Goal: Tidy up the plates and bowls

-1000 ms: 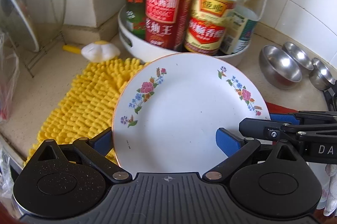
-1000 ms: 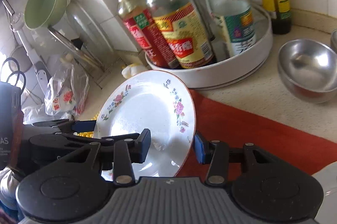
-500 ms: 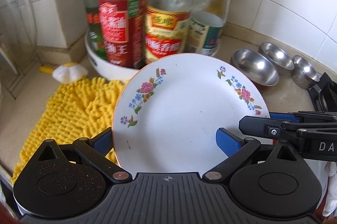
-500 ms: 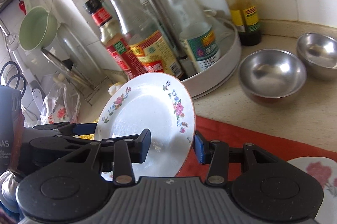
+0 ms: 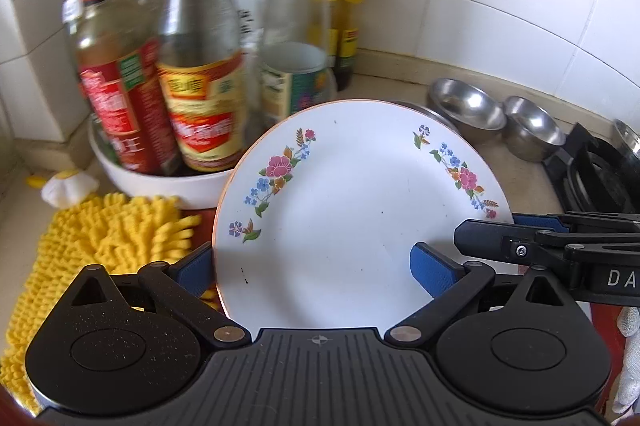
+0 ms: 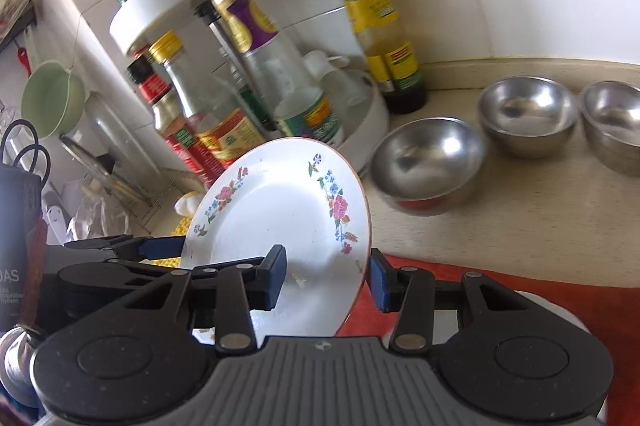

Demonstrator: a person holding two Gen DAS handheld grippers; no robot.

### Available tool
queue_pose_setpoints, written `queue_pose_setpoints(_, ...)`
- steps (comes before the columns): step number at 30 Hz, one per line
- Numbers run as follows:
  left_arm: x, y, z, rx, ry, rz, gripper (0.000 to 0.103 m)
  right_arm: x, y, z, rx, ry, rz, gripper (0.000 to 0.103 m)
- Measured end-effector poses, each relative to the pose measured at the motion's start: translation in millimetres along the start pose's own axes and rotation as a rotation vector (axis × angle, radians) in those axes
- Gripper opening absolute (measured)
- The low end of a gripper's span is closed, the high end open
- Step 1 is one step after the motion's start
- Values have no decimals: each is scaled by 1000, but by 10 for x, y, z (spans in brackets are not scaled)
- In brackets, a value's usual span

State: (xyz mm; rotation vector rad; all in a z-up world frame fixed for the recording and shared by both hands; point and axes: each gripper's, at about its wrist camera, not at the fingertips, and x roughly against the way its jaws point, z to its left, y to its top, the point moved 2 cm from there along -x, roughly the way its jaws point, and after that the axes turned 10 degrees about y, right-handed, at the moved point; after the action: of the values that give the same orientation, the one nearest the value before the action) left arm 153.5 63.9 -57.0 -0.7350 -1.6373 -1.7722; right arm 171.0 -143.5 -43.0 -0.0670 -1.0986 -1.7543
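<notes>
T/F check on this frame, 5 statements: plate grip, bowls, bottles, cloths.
1. Both the left hand-held gripper and the right hand-held gripper hold the floral plate. True.
2. The plate lies flat on the counter. False: it is lifted and tilted.
3. Three steel bowls sit empty on the counter. True.
4. The bottles stand loose on the counter. False: most stand in a white round tray.
5. The fluffy mat is blue. False: yellow.

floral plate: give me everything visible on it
The floral plate is white, glazed like ceramic, with a thin orange rim line and pink-and-blue flower sprays. It is off the counter, tilted. The left gripper and the right gripper each clamp its rim from opposite sides. A few dark specks mark its face.
</notes>
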Motion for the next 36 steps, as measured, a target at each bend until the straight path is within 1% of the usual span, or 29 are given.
queue_pose_setpoints(11, 51, 34, -577, -83, -66, -19, 101, 532, -74, -285, -48, -72, -71, 43)
queue_pose_setpoints(20, 110, -33, -1054, -152, -112, -25, 102, 949, -207, -513, -84, -121, -111, 43)
queue_pose_setpoints(28, 144, -152, -1367, -184, -120, -16, 102, 1202, -350, -676, -101, -133, -112, 43)
queue_pose_setpoints(36, 150, -322, -1569, -187, -119, 19, 102, 1328, -512, -844, -123, -124, -76, 43)
